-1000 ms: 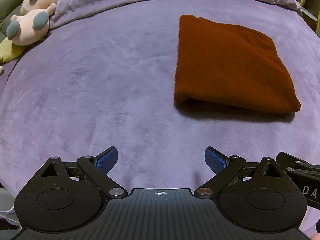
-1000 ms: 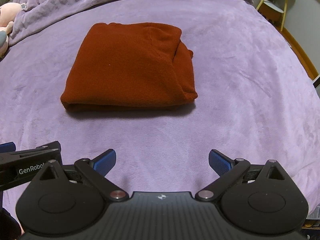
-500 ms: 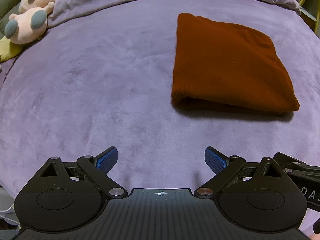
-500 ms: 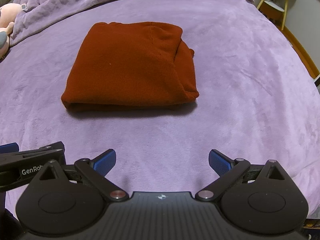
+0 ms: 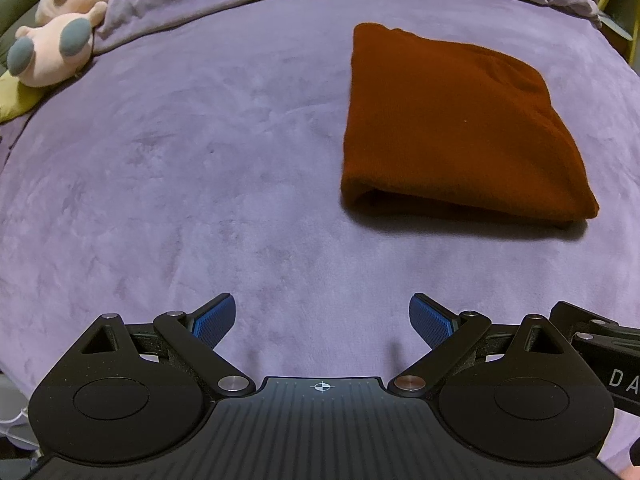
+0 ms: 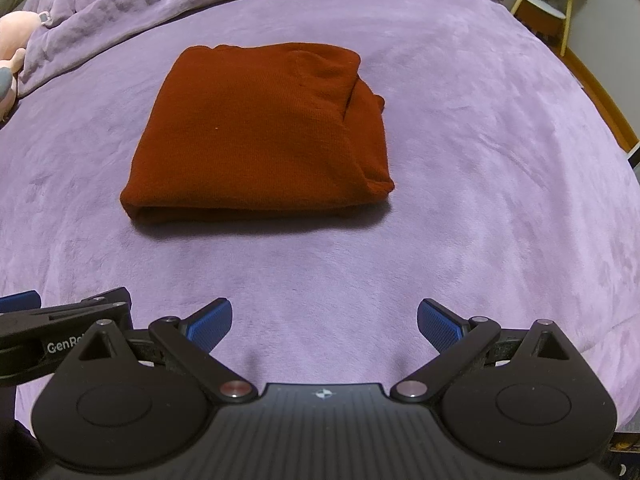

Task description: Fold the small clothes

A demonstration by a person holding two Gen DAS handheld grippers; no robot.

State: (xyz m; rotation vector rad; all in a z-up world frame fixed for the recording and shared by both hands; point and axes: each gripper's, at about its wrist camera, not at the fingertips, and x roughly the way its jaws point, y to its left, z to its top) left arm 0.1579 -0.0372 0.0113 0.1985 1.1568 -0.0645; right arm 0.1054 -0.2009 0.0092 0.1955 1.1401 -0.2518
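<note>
Rust garment [image 6: 256, 136] lies folded on bed [image 6: 480, 160], ahead of our right tool [image 6: 324, 320], which is nearer; left tool [image 5: 322, 320] offset. Both spread, empty.

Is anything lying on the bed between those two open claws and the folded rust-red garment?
Nothing visible. Only bare purple blanket lies between the right gripper or the left gripper and the folded garment. The plush toy sits far off to the left.
</note>
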